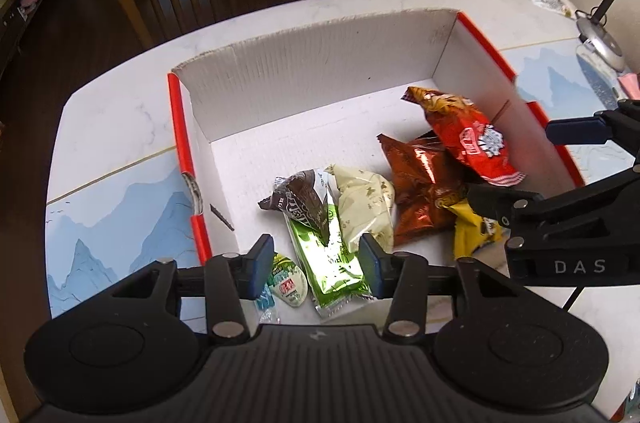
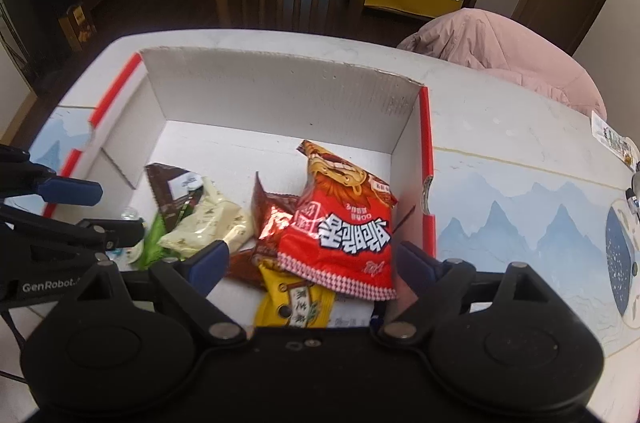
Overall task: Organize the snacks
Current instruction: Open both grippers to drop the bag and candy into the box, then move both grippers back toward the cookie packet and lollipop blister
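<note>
Most snacks lie inside the box (image 2: 280,91); my left gripper (image 1: 316,259) and right gripper (image 2: 308,263) hover there, fingers released, nothing grasped.

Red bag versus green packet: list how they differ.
The red bag is puffy and rests tilted on top of the brown bags; the green packet is flat and slim and lies on the box floor. The red bag lies toward the box's right side, the green packet toward its left. Both are sealed snacks inside the box.
</note>
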Demonstrator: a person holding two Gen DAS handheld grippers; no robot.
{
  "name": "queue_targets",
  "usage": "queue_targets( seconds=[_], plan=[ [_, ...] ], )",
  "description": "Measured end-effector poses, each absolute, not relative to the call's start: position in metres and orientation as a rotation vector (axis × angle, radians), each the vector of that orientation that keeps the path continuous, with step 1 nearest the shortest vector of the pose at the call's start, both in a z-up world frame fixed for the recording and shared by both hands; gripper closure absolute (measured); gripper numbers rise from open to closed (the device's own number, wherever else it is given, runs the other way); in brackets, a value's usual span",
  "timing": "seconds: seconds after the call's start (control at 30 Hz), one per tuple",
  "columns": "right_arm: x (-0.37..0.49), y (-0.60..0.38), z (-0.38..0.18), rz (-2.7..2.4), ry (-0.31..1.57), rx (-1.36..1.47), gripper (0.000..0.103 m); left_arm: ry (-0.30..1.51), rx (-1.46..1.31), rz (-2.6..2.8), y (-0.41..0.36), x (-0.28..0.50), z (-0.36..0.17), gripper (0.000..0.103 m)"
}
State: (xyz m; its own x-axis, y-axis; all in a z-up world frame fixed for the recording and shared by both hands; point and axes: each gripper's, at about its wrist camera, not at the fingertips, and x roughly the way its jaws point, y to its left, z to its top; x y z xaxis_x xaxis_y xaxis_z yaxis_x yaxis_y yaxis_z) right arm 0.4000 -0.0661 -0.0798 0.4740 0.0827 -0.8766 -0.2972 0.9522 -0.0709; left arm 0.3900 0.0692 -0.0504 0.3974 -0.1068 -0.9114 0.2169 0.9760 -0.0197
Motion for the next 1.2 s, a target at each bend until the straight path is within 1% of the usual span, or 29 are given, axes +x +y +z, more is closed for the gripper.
queue_targets(
  seconds=[0.17, 0.27, 0.43, 0.57, 0.73, 0.97, 1.07, 1.2],
  plan=[
    [0.380, -0.067, -0.065, 0.262, 1.043, -0.182, 0.013, 1.117, 0.094, -0.230, 0.073, 0.372, -0.034, 0.055],
    [0.366, -0.069, -0.056, 0.267, 1.023, -0.155, 0.004, 1.102, 0.088, -0.244, 0.076, 0.359, -0.026, 0.055],
    [0.342, -0.072, -0.044, 0.278, 0.994, -0.098, 0.000, 1.082, 0.079, -0.259, 0.084, 0.339, -0.017, 0.054],
    [0.320, -0.074, -0.042, 0.298, 0.983, -0.059, 0.000, 1.069, 0.075, -0.275, 0.090, 0.322, -0.012, 0.051],
    [0.296, -0.078, -0.046, 0.327, 0.967, -0.010, 0.000, 1.061, 0.067, -0.290, 0.099, 0.300, -0.011, 0.042],
    [0.267, -0.079, -0.050, 0.329, 0.968, 0.001, 0.000, 1.059, 0.050, -0.313, 0.114, 0.270, -0.014, 0.038],
    [0.259, -0.081, -0.053, 0.330, 0.978, 0.046, 0.000, 1.061, 0.034, -0.316, 0.124, 0.257, -0.017, 0.033],
    [0.252, -0.083, -0.062, 0.255, 1.011, 0.057, 0.001, 1.081, 0.025, -0.316, 0.136, 0.244, -0.026, 0.032]
  ],
)
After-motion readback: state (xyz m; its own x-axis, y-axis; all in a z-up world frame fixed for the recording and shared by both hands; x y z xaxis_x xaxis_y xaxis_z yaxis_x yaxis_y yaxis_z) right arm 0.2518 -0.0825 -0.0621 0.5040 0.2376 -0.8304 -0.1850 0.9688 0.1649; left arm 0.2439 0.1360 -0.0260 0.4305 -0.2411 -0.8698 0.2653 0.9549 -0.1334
